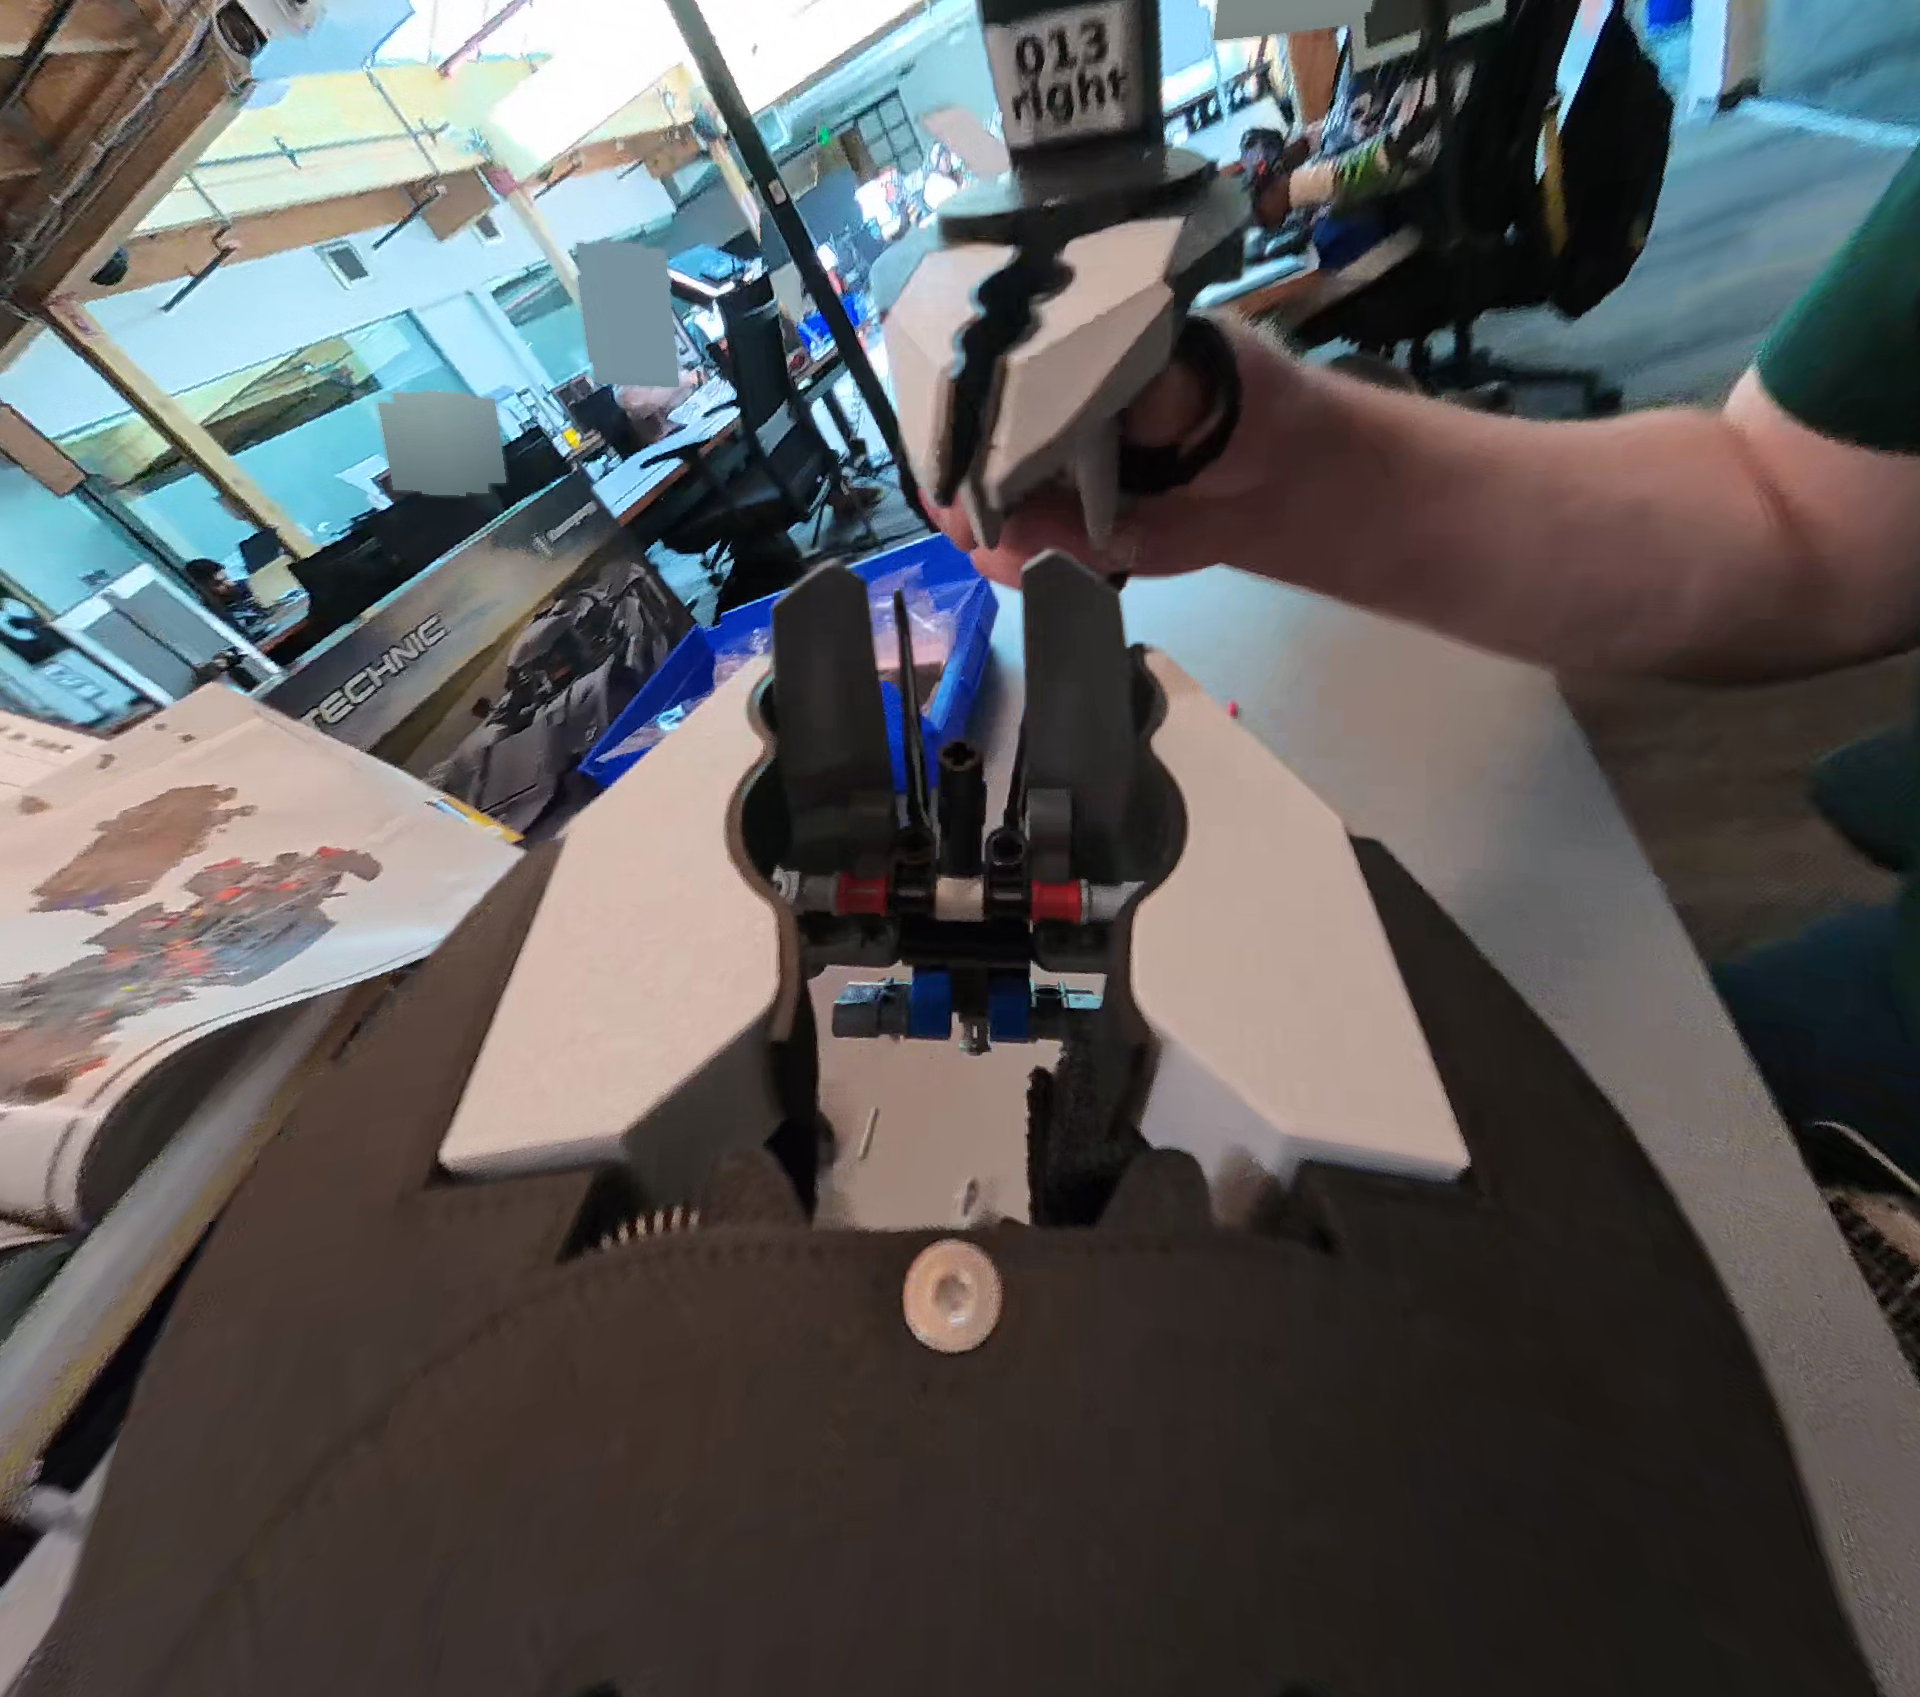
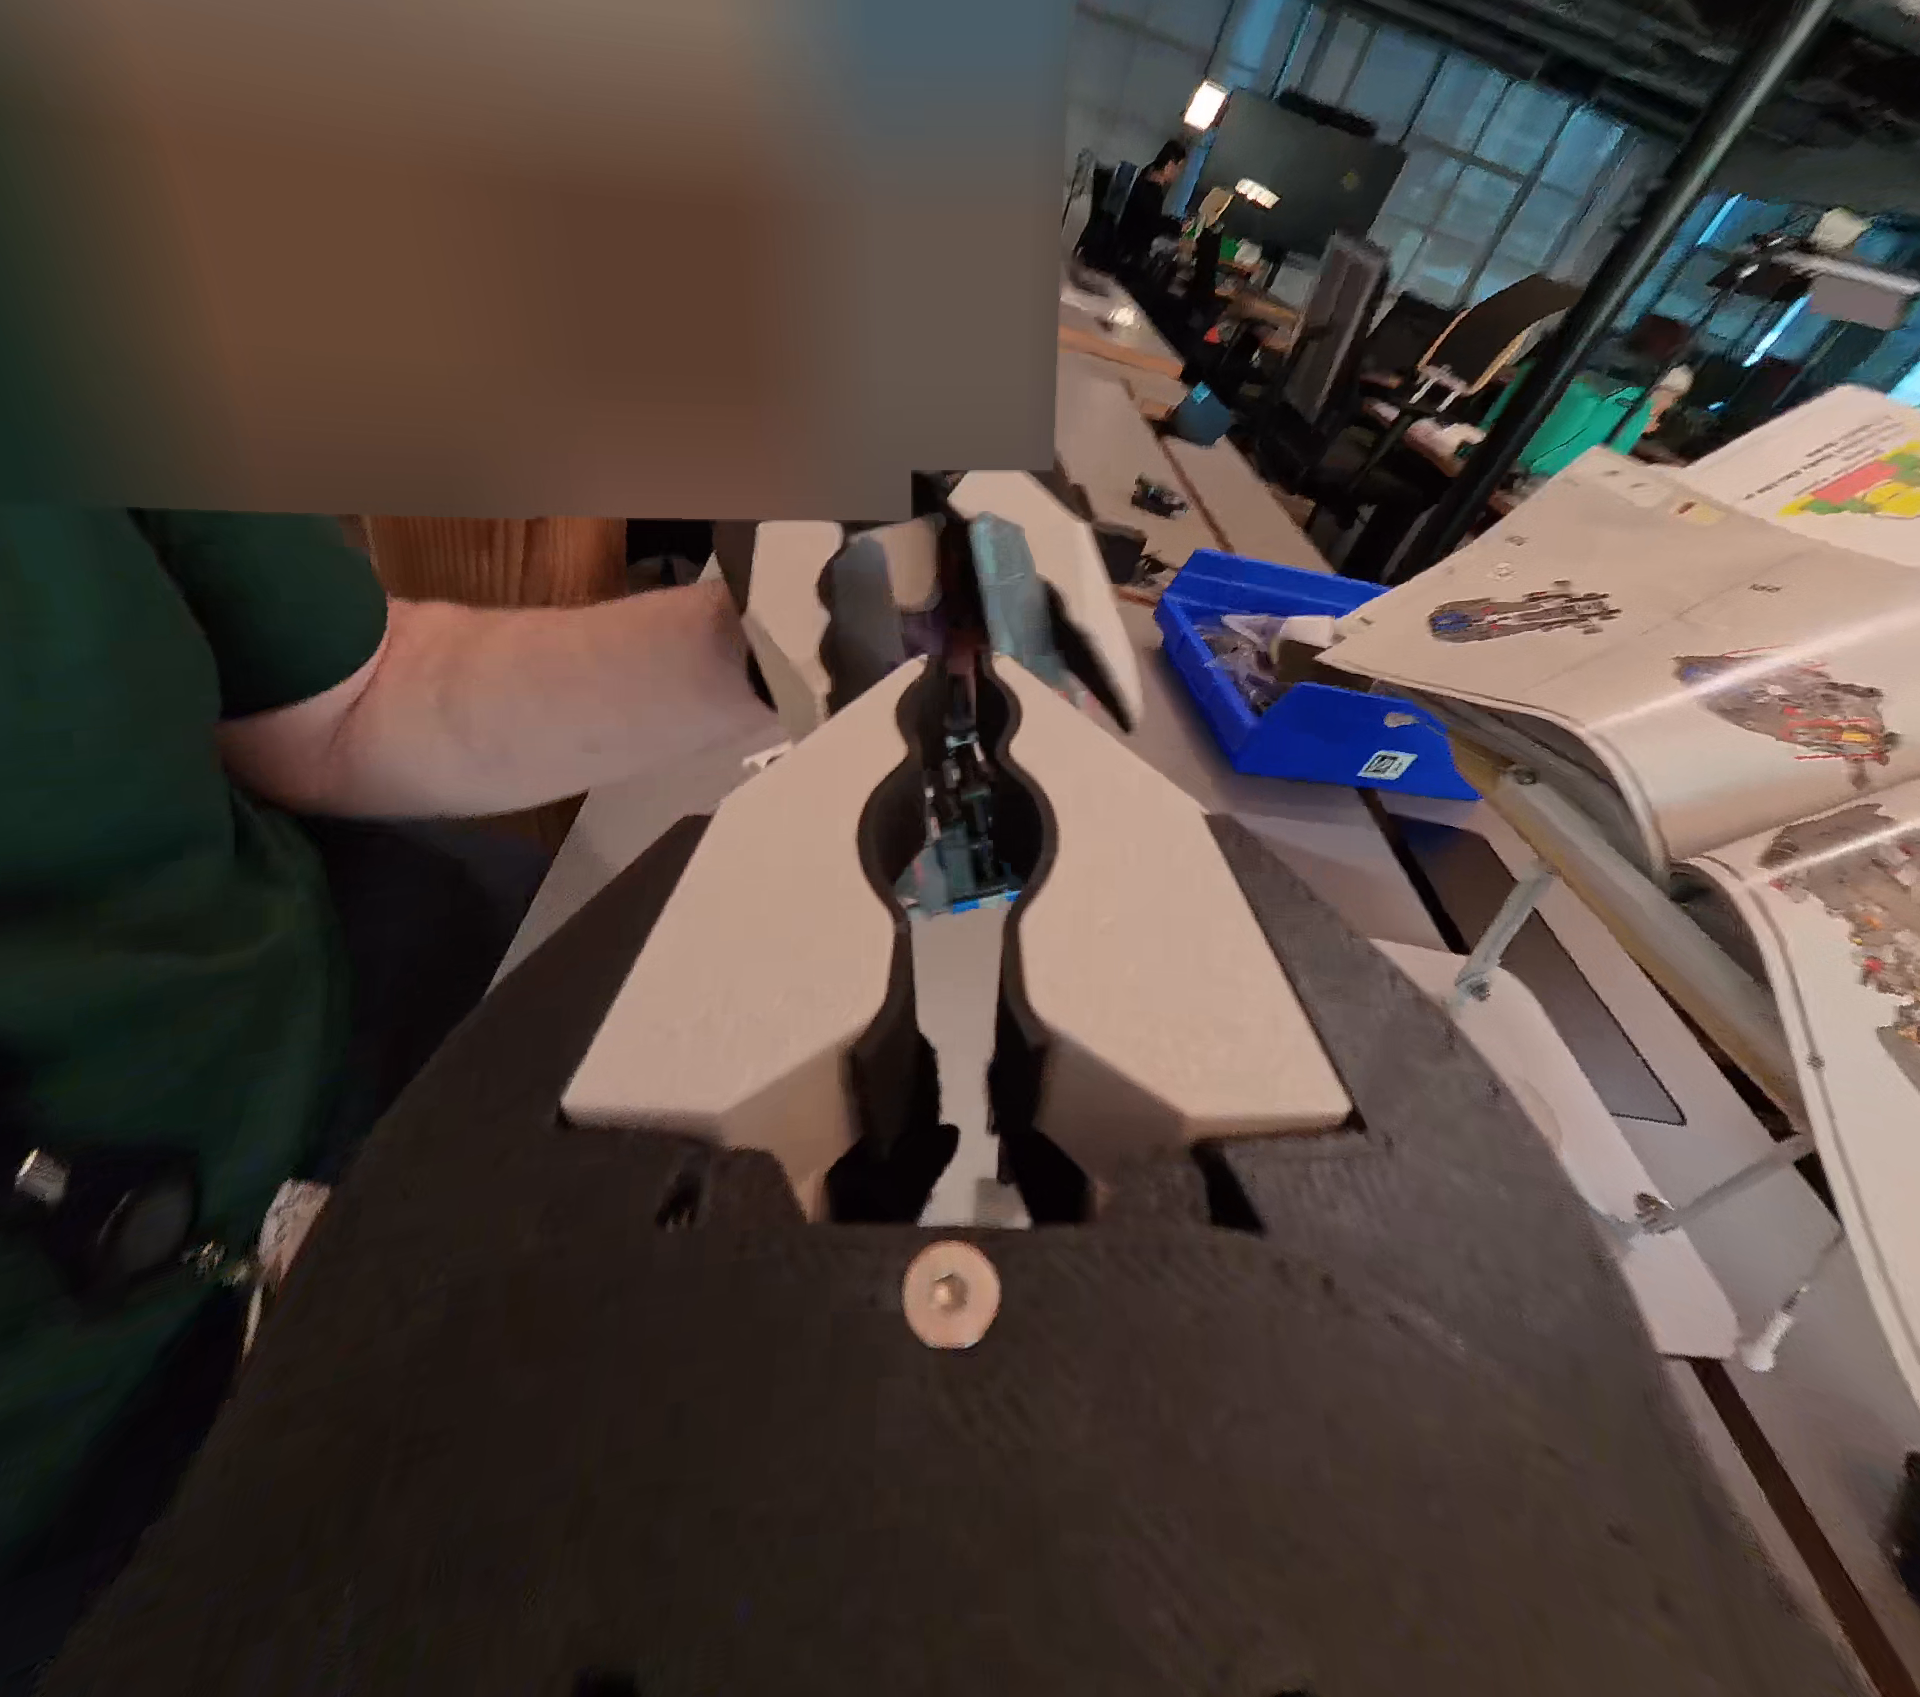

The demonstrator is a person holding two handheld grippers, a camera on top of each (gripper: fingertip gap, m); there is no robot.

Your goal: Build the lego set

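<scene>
In the left wrist view the left gripper fills the middle of the frame, its two white fingers closed against the sides of a small lego assembly clamped between them. The assembly is dark grey and black with red collars on a cross axle and blue pieces lower down; two dark grey fin-shaped panels rise from it toward the upper middle of the frame. Just above those panels, in the upper centre, hangs the right gripper, held in a person's hand, tips pointing down and nearly together; whether it pinches anything cannot be told from here. In the right wrist view the right gripper shows a narrow gap between its fingers, and through that gap the same assembly appears, with the left gripper beyond it at the frame's centre. A blue bin lies behind, an open instruction booklet at the left edge.
</scene>
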